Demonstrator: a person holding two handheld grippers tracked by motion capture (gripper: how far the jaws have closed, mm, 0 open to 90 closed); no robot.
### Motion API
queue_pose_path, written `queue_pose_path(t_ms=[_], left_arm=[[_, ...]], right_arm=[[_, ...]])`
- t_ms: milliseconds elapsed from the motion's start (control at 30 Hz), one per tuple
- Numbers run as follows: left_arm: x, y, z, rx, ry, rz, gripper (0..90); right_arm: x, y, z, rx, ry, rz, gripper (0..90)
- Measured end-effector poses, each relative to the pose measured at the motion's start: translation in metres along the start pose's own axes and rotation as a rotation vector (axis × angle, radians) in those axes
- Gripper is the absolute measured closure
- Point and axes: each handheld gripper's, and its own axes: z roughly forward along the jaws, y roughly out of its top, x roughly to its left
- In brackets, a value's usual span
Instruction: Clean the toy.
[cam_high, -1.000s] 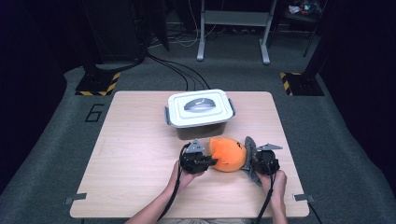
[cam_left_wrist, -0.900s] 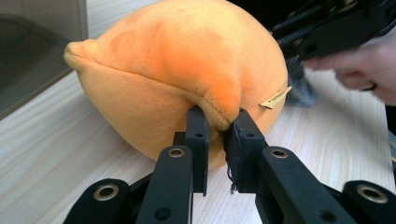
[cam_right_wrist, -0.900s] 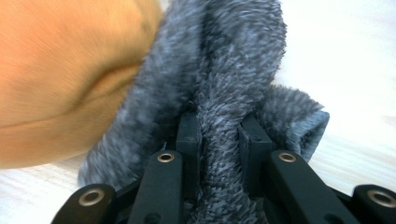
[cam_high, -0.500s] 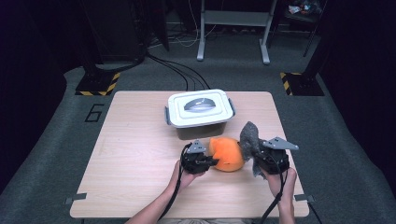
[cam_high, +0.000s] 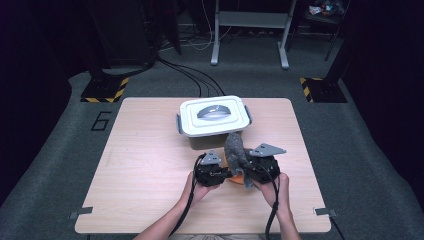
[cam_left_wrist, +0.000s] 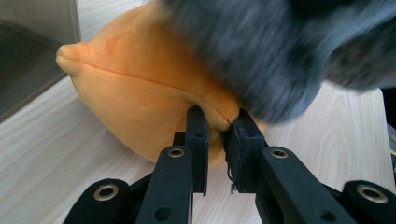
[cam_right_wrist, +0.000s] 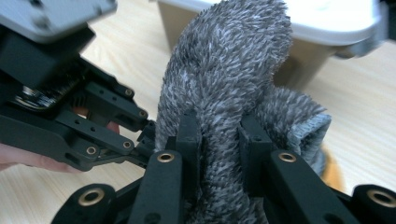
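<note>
Your left tool (cam_high: 226, 173) sits near the front middle of the pale wooden worktop (cam_high: 145, 165), its jaws pinched narrow on a seam fold of the soft orange plush cushion (cam_left_wrist: 140, 88). In the left gripper view that seam runs across the rounded orange body, and the two black jaws clamp the ridge of fabric where it dips under the grey pile. The cushion rests on the worktop, low between your two tools, and from the high view only a sliver of orange (cam_high: 237, 179) shows there.

Your right tool (cam_right_wrist: 219, 126) holds the shaggy grey fabric piece (cam_right_wrist: 229, 70), jaws closed on it with the fur squeezed between them. The grey piece stands upright and lifted, rising above your right tool in the high view (cam_high: 234, 149), with its top close to the front wall of the box. In the right gripper view a second lobe of the same grey pile bulges out to the right of the jaws, and your left tool lies just beside it at the left with a fingertip behind it.

The white-lidded rectangular plastic box (cam_high: 212, 116) with grey side latches stands on the worktop behind both tools, lid on. Your hands grip the tools from the near edge, cables trailing back along your forearms.
</note>
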Motion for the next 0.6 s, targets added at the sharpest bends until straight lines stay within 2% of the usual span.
queue_pose_path(t_ms=[33, 100, 167, 433, 600], left_arm=[[-0.001, -0.001, 0.001, -0.006, 0.006, -0.002, 79.7], [0.001, -0.001, 0.000, 0.012, 0.004, 0.011, 79.8], [0.001, -0.003, 0.001, 0.004, 0.005, -0.001, 79.9], [0.001, -0.004, 0.000, 0.004, 0.002, -0.002, 80.1], [0.001, -0.006, 0.001, -0.006, 0.002, -0.017, 80.0]], right_arm=[[0.001, -0.001, 0.005, 0.015, -0.001, 0.000, 73.6], [0.003, -0.003, 0.013, 0.033, -0.023, -0.013, 73.8], [0.003, -0.005, 0.015, 0.038, -0.031, -0.018, 73.8], [-0.005, -0.013, 0.007, 0.026, -0.076, -0.003, 73.8], [-0.017, -0.023, -0.002, 0.018, -0.100, 0.044, 73.8]])
